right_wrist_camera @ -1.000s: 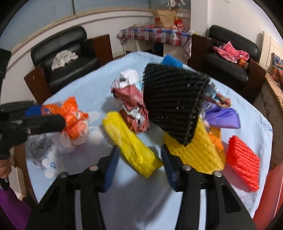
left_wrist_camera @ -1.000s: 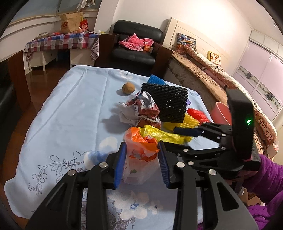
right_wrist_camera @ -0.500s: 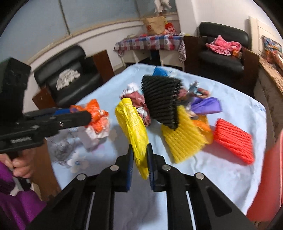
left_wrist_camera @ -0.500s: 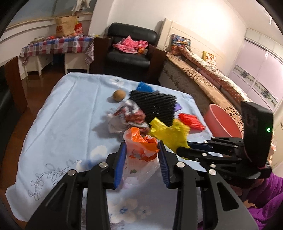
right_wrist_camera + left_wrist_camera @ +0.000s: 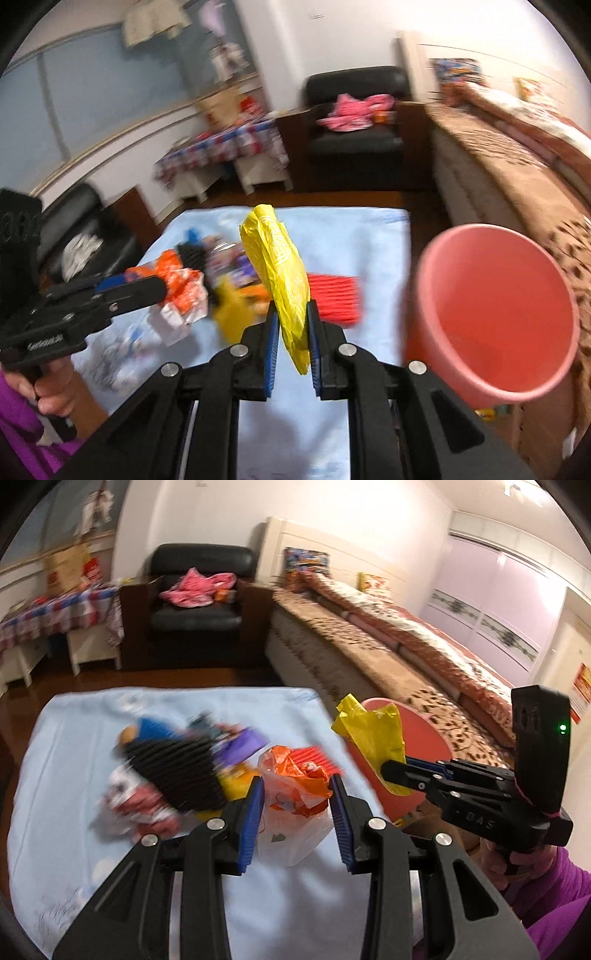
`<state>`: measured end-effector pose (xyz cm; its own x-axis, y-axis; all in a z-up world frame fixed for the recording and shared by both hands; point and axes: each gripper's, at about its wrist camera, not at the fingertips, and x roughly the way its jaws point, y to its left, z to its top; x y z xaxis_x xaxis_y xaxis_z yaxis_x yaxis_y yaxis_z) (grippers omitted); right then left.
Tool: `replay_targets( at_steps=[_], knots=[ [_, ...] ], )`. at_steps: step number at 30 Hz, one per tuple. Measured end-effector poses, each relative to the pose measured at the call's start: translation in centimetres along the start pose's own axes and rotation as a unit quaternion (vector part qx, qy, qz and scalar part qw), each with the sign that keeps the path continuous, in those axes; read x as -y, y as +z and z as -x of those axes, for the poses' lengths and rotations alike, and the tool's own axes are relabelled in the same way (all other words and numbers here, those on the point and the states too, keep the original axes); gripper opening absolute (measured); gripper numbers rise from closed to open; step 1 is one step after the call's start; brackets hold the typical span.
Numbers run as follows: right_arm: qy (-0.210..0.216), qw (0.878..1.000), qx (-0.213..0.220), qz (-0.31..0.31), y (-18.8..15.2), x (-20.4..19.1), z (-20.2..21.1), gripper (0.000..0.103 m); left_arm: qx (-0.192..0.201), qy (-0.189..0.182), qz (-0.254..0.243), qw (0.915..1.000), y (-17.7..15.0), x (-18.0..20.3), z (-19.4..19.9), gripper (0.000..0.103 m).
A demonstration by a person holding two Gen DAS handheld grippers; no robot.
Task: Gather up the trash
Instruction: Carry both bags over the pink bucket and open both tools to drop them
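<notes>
My left gripper [image 5: 296, 792] is shut on an orange and clear plastic bag [image 5: 295, 794] and holds it above the blue tablecloth [image 5: 74, 738]. My right gripper [image 5: 291, 325] is shut on a crumpled yellow plastic bag [image 5: 275, 254], lifted above the table's right side, left of the pink bin [image 5: 495, 317]. In the left wrist view the right gripper [image 5: 391, 770] holds the yellow bag [image 5: 369, 734] in front of the bin [image 5: 424, 738]. In the right wrist view the left gripper [image 5: 147, 288] holds the orange bag [image 5: 181, 284].
A pile of trash lies on the table: black foam mesh [image 5: 173, 768], red foam mesh [image 5: 334, 295], yellow mesh [image 5: 232, 310], purple wrapper [image 5: 243, 742], crumpled printed paper [image 5: 140, 805]. A bed [image 5: 388, 646] runs along the right. A black armchair [image 5: 199, 602] stands behind.
Both grippers have risen and swung right toward the pink bin, each carrying its bag. The yellow bag now hangs beside the bin's rim. The trash pile has dropped away to the left.
</notes>
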<state>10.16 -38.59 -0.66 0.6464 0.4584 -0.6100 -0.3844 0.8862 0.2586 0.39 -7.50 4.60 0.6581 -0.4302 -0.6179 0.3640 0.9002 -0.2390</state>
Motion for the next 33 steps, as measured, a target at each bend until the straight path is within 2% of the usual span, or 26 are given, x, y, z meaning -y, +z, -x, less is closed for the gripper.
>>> replay_targets(
  at_steps=[9, 17, 22, 33],
  knots=[
    [-0.077, 0.992, 0.032, -0.091, 0.1, 8.7, 2.9, 0.014, 0.002, -0.041, -0.048, 0.9980, 3.8, 6.5, -4.8, 0.036],
    [-0.120, 0.981, 0.027, -0.152, -1.5, 14.2, 3.2, 0.014, -0.016, -0.083, -0.051, 0.9951, 5.2, 10.4, -9.3, 0.036],
    [-0.134, 0.976, 0.021, -0.168, -1.8, 15.8, 3.0, 0.014, -0.028, -0.097, -0.058, 0.9932, 5.4, 12.4, -11.6, 0.036],
    [-0.148, 0.973, 0.010, -0.174, -2.5, 16.8, 2.0, 0.016, -0.060, -0.082, -0.059, 0.9931, 4.6, 13.6, -14.7, 0.038]
  ],
)
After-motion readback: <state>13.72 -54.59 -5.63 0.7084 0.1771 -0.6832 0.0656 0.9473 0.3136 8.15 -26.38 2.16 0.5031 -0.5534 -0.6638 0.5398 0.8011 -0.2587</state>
